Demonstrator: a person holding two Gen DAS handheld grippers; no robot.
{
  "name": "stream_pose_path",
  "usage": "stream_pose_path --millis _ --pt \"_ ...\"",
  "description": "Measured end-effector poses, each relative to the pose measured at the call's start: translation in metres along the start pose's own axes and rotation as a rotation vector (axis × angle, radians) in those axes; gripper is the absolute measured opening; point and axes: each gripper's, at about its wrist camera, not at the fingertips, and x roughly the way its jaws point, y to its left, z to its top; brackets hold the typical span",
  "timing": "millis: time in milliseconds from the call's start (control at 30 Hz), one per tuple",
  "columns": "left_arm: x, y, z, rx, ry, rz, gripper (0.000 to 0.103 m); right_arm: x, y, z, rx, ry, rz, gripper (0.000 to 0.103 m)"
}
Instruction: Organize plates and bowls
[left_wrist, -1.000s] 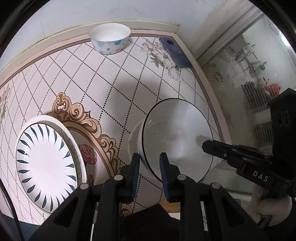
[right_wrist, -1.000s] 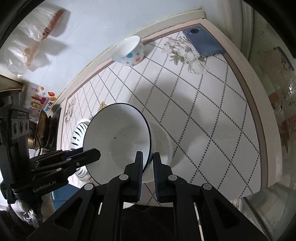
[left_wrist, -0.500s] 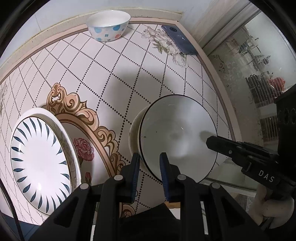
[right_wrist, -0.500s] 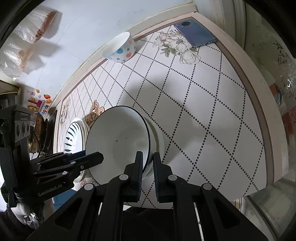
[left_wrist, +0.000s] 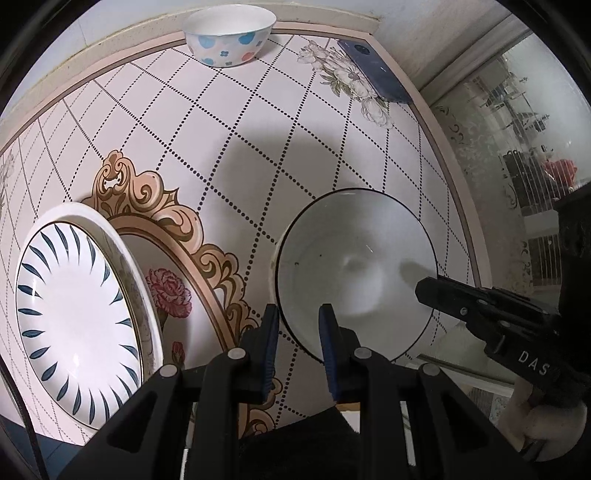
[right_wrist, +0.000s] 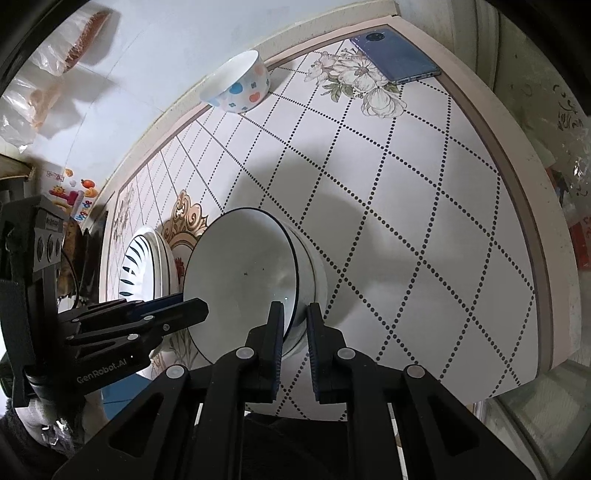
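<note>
Dark-rimmed white bowl (left_wrist: 354, 269) tipped on its side, mouth turned toward both cameras, base facing away across the table (left_wrist: 221, 122); round form, so no clear long axis. Held over the table's right half, near its front edge.

Left gripper (left_wrist: 297, 345): fingers (left_wrist: 269, 343) straddling the near rim, one outside the wall, one inside the bowl (left_wrist: 328, 343); some gap showing between pads and rim in the left wrist view, so cannot tell whether clenched. Right gripper (right_wrist: 295, 332): fingers (right_wrist: 275, 332) clenched on the opposite rim, wall pinched between the pads.

Each gripper visible in the other's view, on opposite sides of the bowl.

Blue-leaf plate (left_wrist: 77, 314) stacked on a plain one at the table's left. Spotted bowl (left_wrist: 229, 33) upright at the far edge, well apart. Blue phone (left_wrist: 373, 70) flat at the far right corner.
</note>
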Motion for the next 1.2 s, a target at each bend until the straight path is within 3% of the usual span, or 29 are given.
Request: stream_pose_path --millis 167,200,267,300,333,400,567,767,867,933,967,1033,1200 --pt "-0.039 0.011 0.007 -0.038 -0.027 -0.044 0.022 -0.008 -0.009 0.008 0.057 0.079 0.027 0.014" --pt "-0.052 0.017 0.017 -0.057 -0.054 -0.047 0.030 -0.015 -0.011 0.014 0.071 0.082 0.031 0.016" --pt "-0.064 0.027 0.035 -0.087 -0.093 -0.046 0.046 -0.030 -0.012 0.031 0.093 0.060 0.052 0.030" --pt "-0.070 0.037 0.051 -0.111 -0.124 -0.047 0.053 -0.035 -0.012 0.039 0.097 0.048 0.060 0.043" --pt "-0.073 0.045 0.065 -0.133 -0.148 -0.039 0.055 -0.040 -0.009 0.052 0.096 0.029 0.073 0.052" --pt "-0.072 0.068 0.103 -0.197 -0.193 -0.033 0.055 -0.043 0.000 0.086 0.073 -0.016 0.093 0.055" --pt "-0.045 0.116 0.178 -0.335 -0.198 -0.063 0.055 -0.004 0.027 0.183 0.029 -0.053 0.114 0.055" --pt "0.001 0.151 0.238 -0.439 -0.149 -0.189 0.055 0.064 0.049 0.271 0.064 -0.016 0.172 0.055" --pt "0.018 0.154 0.250 -0.442 -0.131 -0.211 0.053 0.092 0.049 0.297 0.095 0.014 0.171 0.055" --pt "0.027 0.154 0.254 -0.438 -0.130 -0.215 0.033 0.107 0.048 0.308 0.110 0.036 0.162 0.054" --pt "0.028 0.154 0.256 -0.436 -0.126 -0.201 0.025 0.116 0.047 0.312 0.114 0.041 0.155 0.051" --pt "0.029 0.154 0.256 -0.428 -0.137 -0.187 0.024 0.127 0.046 0.314 0.104 0.055 0.143 0.021" --pt "0.025 0.149 0.251 -0.401 -0.159 -0.165 0.018 0.131 0.048 0.312 0.067 0.018 0.107 0.016"
